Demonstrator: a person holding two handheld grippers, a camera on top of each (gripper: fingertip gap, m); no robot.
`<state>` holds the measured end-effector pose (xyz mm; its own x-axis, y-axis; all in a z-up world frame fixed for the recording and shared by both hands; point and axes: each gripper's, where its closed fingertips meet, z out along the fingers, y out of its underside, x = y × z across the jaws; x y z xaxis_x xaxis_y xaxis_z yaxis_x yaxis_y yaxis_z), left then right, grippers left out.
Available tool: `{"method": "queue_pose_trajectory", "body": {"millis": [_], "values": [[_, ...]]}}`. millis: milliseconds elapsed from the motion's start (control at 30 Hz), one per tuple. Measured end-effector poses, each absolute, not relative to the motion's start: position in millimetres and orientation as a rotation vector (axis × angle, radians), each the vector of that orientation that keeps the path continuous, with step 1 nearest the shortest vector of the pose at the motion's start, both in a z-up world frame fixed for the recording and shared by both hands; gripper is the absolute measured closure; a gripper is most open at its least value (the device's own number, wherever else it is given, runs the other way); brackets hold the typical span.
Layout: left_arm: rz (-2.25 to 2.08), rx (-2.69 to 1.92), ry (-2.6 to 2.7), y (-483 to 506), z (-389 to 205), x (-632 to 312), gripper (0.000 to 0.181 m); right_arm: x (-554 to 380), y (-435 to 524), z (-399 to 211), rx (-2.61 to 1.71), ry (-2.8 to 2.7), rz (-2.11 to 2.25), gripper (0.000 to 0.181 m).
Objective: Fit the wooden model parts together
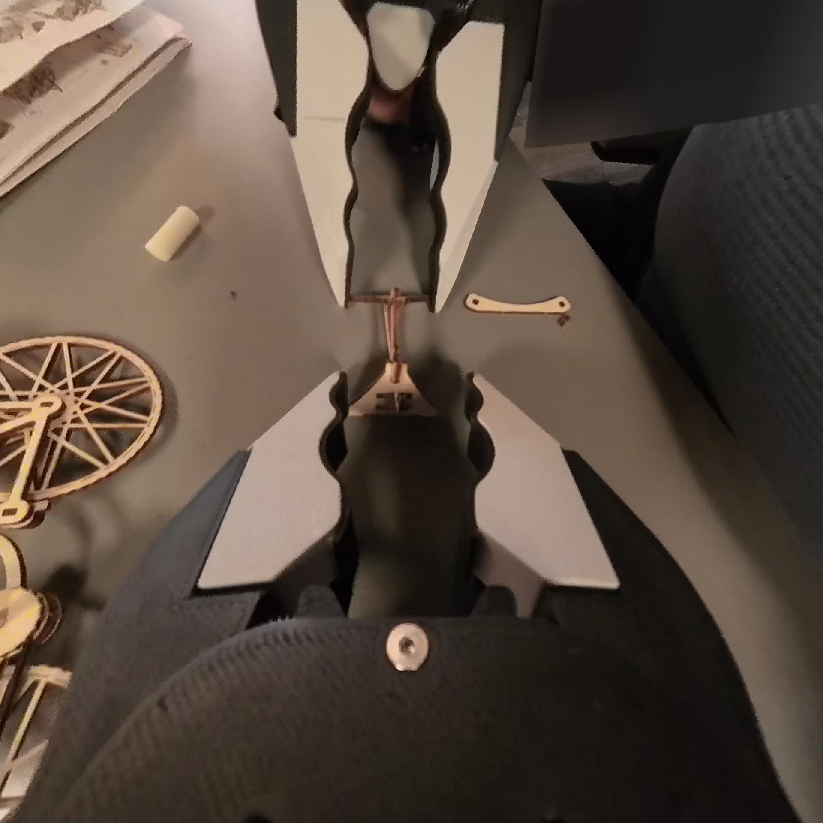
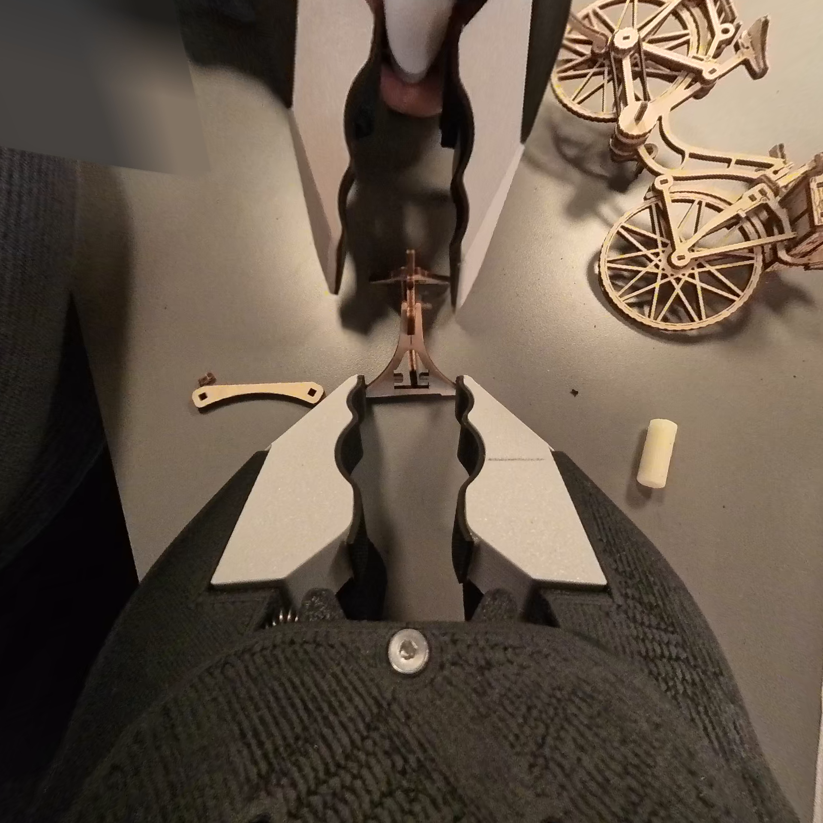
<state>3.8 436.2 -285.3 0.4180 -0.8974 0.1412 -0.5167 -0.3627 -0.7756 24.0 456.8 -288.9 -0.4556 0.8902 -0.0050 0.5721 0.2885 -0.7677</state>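
A small wooden sub-assembly [image 1: 393,352] hangs above the grey table [image 1: 249,147] between my two grippers, which face each other tip to tip. It is a thin stem with a flared, slotted plate at each end. My right gripper [image 2: 409,383] is shut on one plate [image 2: 412,378]; it also shows in the left wrist view [image 1: 391,305]. My left gripper [image 1: 405,378] brackets the other plate [image 1: 392,398], with a small gap on one side. It also shows in the right wrist view [image 2: 396,294].
A wooden bicycle model [image 2: 668,133] lies on the table; its wheel [image 1: 75,401] shows left of my left gripper. A flat curved link with two holes [image 1: 516,305] [image 2: 258,394], a cream cylinder [image 1: 171,234] [image 2: 657,452] and folded paper sheets [image 1: 67,67] lie nearby. The table edge [image 1: 623,311] borders dark fabric. Both grippers' tips are close together, under 4 cm apart. My right gripper's tips are some 8 cm from the cream cylinder [image 2: 657,452]. My left wrist view [image 1: 172,233] looks at it from another angle.
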Motion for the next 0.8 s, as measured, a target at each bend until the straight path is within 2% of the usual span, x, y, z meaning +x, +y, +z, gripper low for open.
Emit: {"method": "queue_pose_trajectory", "body": {"millis": [267, 800], "values": [[-0.721, -2.026, 1.215, 437.9, -288.1, -3.2, 0.145, 24.0, 456.9, -288.9, -1.313, -2.137, 1.008, 0.142], [-0.712, -2.011, 1.242, 436.2, -288.9, -1.5, 0.151, 21.0, 454.2, -288.7, -1.3, -2.153, 1.02, 0.142]]}}
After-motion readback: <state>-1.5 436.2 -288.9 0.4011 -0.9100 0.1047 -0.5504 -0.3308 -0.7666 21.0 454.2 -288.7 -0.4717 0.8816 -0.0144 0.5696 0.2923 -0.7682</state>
